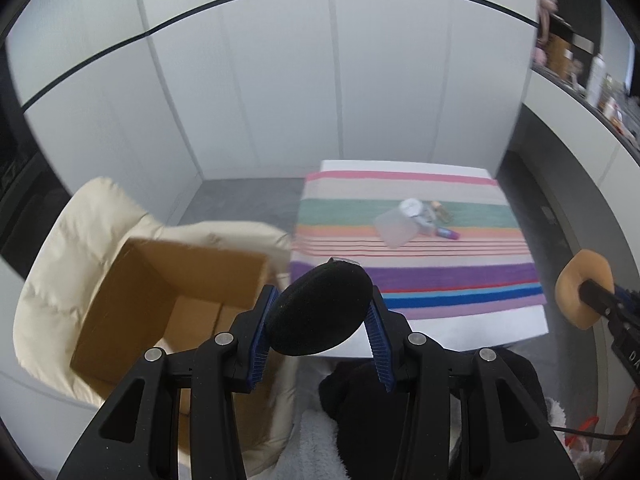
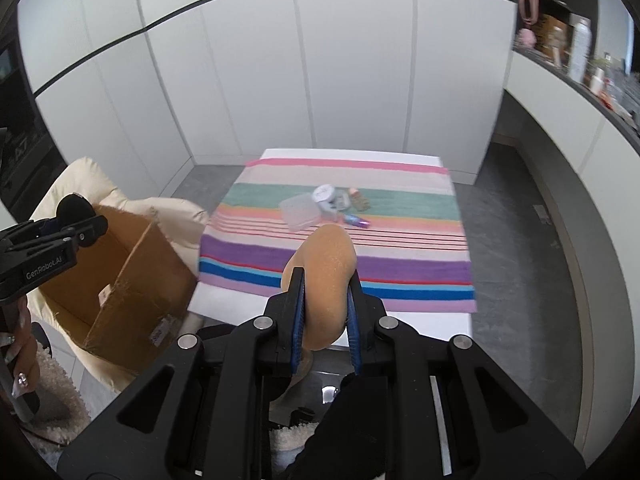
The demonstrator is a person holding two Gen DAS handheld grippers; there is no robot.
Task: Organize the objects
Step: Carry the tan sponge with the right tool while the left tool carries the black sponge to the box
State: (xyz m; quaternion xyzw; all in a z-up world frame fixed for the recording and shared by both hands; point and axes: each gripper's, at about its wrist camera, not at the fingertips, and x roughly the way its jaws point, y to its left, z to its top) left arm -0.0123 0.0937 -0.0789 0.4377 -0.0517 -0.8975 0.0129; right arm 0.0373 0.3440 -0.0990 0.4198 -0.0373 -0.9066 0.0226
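Note:
My left gripper [image 1: 320,304] is shut on a black round sponge pad [image 1: 316,312], held above the near left corner of the table beside an open cardboard box [image 1: 160,300]. My right gripper [image 2: 326,284] is shut on a tan sponge puff [image 2: 328,276], squeezed between its blue pads over the table's near edge. The tan sponge puff [image 1: 584,288] also shows at the right edge of the left wrist view. On the striped cloth [image 2: 340,256] lies a small heap: a clear plastic container [image 2: 300,210], a white round lid [image 2: 325,193] and a small purple tube [image 2: 358,221].
The cardboard box [image 2: 120,280] rests on a cream padded cushion [image 1: 80,240] left of the table. White panel walls stand behind. A shelf [image 2: 580,60] with bottles runs along the upper right. A person's hand [image 2: 24,344] holds the left gripper's handle. Grey floor surrounds the table.

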